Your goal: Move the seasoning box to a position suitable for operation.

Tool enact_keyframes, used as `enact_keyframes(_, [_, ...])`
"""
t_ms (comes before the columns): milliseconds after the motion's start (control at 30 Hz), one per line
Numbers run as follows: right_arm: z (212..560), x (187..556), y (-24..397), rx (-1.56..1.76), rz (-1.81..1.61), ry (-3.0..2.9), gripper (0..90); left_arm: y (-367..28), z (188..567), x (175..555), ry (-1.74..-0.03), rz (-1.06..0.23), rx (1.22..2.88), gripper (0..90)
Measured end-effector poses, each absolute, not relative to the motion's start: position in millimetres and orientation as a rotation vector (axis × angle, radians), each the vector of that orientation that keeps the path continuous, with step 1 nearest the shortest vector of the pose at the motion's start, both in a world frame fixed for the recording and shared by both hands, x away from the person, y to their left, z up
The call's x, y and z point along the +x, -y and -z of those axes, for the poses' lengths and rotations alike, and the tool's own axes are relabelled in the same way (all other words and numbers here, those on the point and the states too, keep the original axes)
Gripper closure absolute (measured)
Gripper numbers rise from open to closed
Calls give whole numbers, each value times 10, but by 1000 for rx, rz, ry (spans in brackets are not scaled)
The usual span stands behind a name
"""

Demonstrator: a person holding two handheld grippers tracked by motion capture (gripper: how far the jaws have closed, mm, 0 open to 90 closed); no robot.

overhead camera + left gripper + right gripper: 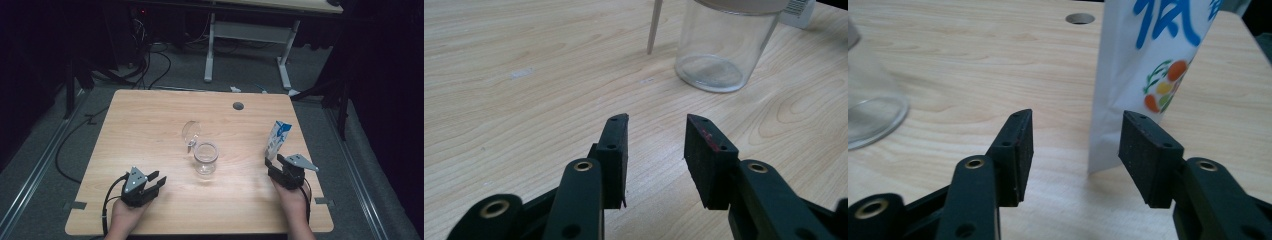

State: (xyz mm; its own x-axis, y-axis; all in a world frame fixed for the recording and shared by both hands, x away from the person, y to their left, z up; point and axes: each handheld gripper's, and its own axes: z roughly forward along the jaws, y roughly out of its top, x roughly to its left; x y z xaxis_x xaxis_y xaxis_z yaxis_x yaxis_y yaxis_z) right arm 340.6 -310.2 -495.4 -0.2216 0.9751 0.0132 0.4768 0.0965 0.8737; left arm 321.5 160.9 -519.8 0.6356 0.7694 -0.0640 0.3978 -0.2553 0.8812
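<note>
A: Our right gripper [275,162] has its jaws wide apart with nothing pressed between them; the carton [1153,75] stands upright just beyond the tips, a little toward the right-hand jaw.

B: And our left gripper [156,180] is about half open and empty too, low over the table [150,130], with the glass jar [724,47] ahead of it and apart.

A: So how far along are we? We'd judge the carton to be set down near the table's right edge, free of any grip. Whether anything went into the jar we can't tell; its bottom looks clear and dry.

B: The jar's hinged lid [190,132] is swung open behind it, in the middle of the table. Closing it may be what's left.

A: The carton is white with blue lettering and small orange and yellow fruit shapes, its gabled top blue.
</note>
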Motion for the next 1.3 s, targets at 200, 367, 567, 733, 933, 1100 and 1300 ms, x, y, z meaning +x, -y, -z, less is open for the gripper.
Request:
enact_keyframes(200, [4895,3532,3104,1439,-1019,-1738,475,-1591,5205,3209,-914,-469,1878,623])
enact_keyframes(367, [4853,3614,3064,1444,-979,-1719,506,-1583,5200,3200,-905,-470,1877,623])
enact_keyframes(567, [4839,3643,3088,1465,-965,-1706,652,-1589,5202,3198,-909,-470,1874,623])
enact_keyframes(733, [4831,3590,3153,1446,-950,-1704,847,-1583,5208,3200,-906,-468,1880,623])
enact_keyframes(933, [4836,3531,3291,1460,-972,-1698,897,-1585,5208,3201,-909,-470,1874,623])
enact_keyframes(1100, [4840,3470,3398,1452,-995,-1712,888,-1592,5213,3206,-917,-470,1869,622])
enact_keyframes(1300, [4861,3521,3456,1465,-1069,-1720,653,-1588,5213,3203,-911,-467,1868,617])
